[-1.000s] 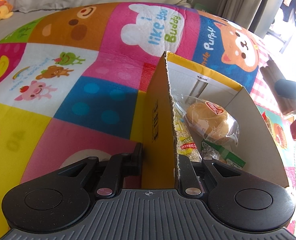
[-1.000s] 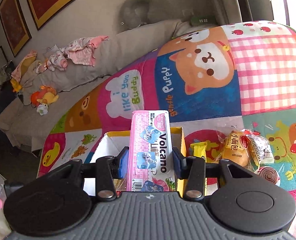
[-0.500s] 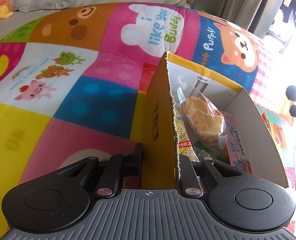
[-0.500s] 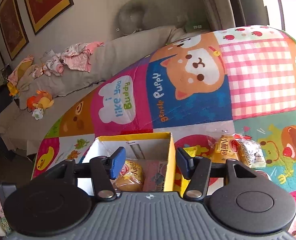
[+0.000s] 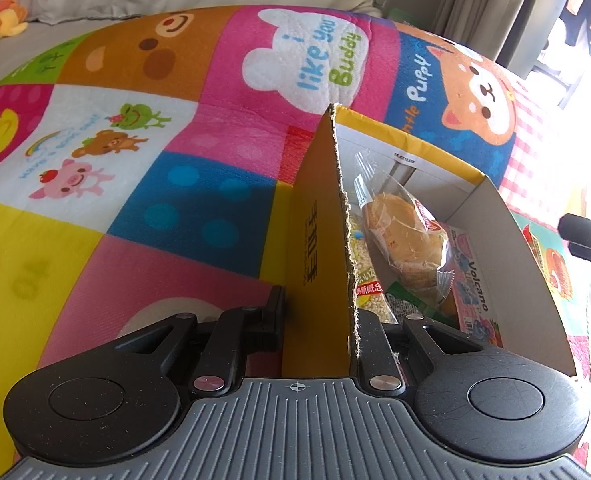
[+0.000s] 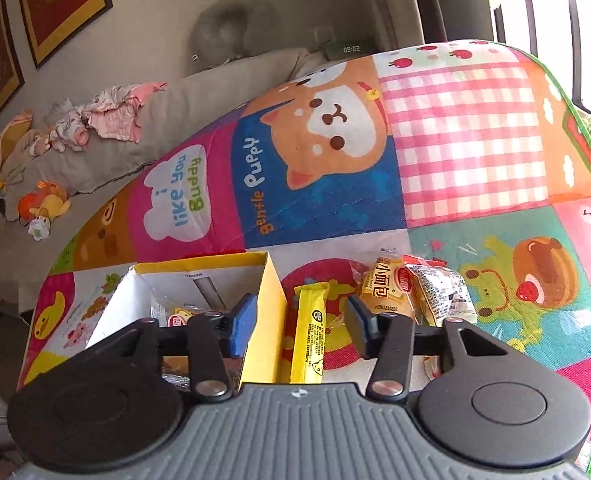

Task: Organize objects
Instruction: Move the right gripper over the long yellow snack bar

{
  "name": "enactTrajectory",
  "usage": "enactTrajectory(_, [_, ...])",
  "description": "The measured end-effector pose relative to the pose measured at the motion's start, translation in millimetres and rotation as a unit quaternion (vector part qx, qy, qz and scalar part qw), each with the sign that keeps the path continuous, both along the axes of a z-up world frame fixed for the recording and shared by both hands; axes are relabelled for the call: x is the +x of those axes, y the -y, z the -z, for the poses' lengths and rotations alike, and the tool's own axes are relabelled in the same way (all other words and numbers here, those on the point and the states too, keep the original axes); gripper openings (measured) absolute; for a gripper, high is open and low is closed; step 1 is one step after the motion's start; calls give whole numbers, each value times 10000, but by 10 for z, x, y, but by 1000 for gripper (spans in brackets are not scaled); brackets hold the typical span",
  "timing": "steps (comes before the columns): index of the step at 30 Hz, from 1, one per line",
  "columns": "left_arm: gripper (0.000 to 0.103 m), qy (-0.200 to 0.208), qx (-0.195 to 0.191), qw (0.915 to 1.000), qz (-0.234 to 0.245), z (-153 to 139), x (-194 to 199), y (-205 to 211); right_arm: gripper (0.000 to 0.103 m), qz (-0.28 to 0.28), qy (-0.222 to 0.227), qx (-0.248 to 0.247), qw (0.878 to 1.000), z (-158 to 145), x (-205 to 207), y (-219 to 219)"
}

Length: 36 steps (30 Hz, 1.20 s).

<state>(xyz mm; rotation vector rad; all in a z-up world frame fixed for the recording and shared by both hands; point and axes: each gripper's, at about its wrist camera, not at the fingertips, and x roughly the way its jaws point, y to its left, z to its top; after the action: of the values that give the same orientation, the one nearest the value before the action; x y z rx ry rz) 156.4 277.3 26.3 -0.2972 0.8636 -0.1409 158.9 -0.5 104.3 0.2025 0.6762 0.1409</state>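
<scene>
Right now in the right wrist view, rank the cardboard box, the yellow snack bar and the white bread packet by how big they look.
1. cardboard box, clearly largest
2. yellow snack bar and white bread packet: about alike; the bar is longer, the packet wider and partly hidden, so no ranking.

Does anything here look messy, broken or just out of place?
Two things. The yellow cardboard box has a ragged, torn-looking top edge on the wall that the left gripper pinches. And several snacks lie loose on the play mat beside the box: a yellow snack bar and some wrapped buns. Nothing looks spilled.
</scene>
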Motion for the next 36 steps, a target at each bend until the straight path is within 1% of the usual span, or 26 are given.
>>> enactTrajectory(2, [18,2,-10,10000,-5,1,3,-1,38,-126,29,-105,9999,9,-3,-97])
enactTrajectory(6, [18,7,-27,10000,4,5,0,-8,38,-457,7,-203,9987,11,29,-300])
enactTrajectory(8, [18,7,-33,10000,17,6,-1,-14,38,-449,29,-173,9988,6,47,-316])
enactTrajectory(10, [18,8,-31,10000,28,6,-2,-16,38,-284,93,-126,9995,-16,67,-231])
enactTrajectory(13, [18,6,-35,10000,14,7,0,-13,38,176,108,-75,9998,-36,129,81])
enactTrajectory(16, [18,6,-48,10000,-16,9,0,-10,40,700,-17,7,9975,-6,200,496])
enactTrajectory(17, [18,5,-54,10000,-23,10,-1,-11,43,850,-70,51,9963,13,214,619])
enactTrajectory(19, [18,6,-61,10000,-32,11,-1,-11,45,1041,-205,184,9942,77,220,818])
enactTrajectory(21, [18,5,-58,10000,-30,11,-5,-12,46,907,-392,399,9943,171,193,880])
enactTrajectory(23, [18,3,-49,10000,-25,9,-7,-13,46,465,-613,729,9944,284,166,821])
enactTrajectory(25, [18,1,-43,10000,-20,8,-7,-14,46,-14,-884,1091,9901,408,168,704])
enactTrajectory(26, [18,1,-39,10000,-16,7,-6,-13,46,-150,-991,1178,9880,467,181,618])
enactTrajectory(29, [18,7,-29,10000,4,5,-9,-13,46,-201,-1099,1007,9886,581,236,403])
enactTrajectory(33, [18,2,-31,10000,-4,6,-8,-14,46,-326,-1133,1075,9872,639,331,279])
enactTrajectory(36, [18,4,-35,10000,-4,7,-9,-13,46,-348,-1136,835,9894,661,416,194])
